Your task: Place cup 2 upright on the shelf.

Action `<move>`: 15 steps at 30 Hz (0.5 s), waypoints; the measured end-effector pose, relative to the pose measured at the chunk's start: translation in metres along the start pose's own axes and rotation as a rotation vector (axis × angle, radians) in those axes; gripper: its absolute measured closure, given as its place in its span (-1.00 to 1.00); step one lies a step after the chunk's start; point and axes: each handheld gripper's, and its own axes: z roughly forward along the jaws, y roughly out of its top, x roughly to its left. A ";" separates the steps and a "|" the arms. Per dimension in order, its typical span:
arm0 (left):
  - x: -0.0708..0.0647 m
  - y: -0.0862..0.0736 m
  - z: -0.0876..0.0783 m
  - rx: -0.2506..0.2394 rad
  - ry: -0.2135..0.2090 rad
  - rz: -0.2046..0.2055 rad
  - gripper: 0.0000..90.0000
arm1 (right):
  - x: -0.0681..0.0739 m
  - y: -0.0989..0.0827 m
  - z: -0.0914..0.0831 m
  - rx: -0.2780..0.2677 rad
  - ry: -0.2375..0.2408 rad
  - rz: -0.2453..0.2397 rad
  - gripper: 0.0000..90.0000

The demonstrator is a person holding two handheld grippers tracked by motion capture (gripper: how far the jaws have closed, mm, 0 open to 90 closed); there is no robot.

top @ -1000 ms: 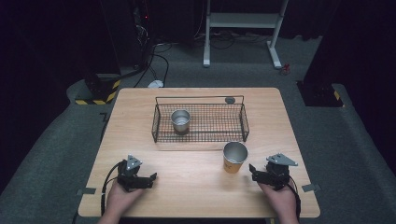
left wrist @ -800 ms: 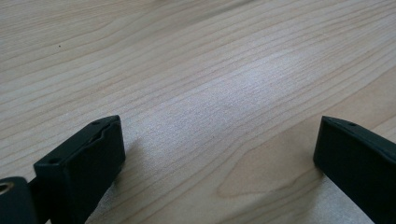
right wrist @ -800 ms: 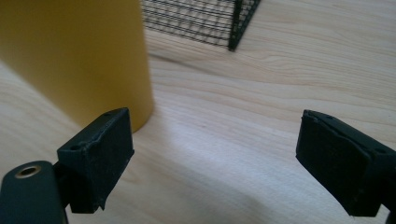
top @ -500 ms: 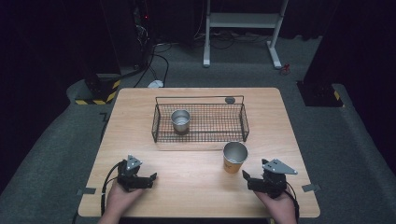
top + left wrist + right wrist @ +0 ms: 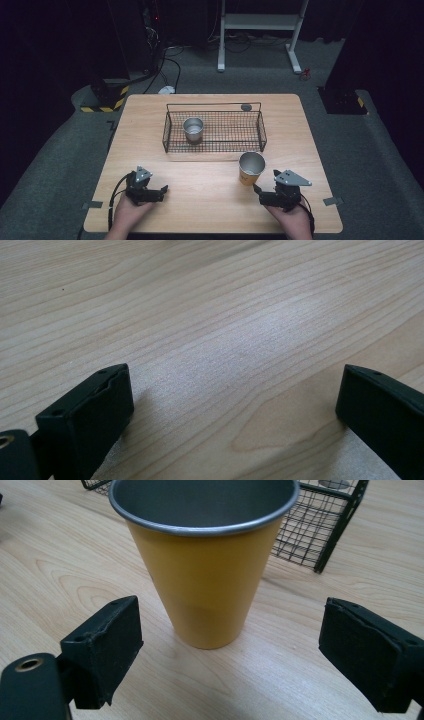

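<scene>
Pale wood table (image 5: 210, 200), seen from above. At left, the left gripper (image 5: 161, 191) rests near the front edge, jaws spread wide over bare wood, holding nothing. Behind the middle stands a black wire basket (image 5: 172, 131) with a steel cup (image 5: 193, 129) inside. In front of the basket's right end stands a yellow metal cup (image 5: 250, 169), upright on the table. At right, the right gripper (image 5: 258, 192) points at this cup, jaws wide apart, not touching it. The step looks like the approach before a grasp; next, the jaws must straddle the cup and close. Compared with a second ago, the right gripper has edged left toward the cup; the left one has stayed put.
</scene>
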 end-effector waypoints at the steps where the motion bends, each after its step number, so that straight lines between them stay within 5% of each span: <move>1: 0.000 0.000 0.000 0.001 0.001 0.003 -0.95 | 0.001 0.001 0.001 0.002 0.000 -0.002 -0.78; 15: -0.001 0.001 0.001 0.002 -0.004 -0.002 -0.97 | 0.009 0.012 0.019 0.024 -0.010 -0.017 -0.78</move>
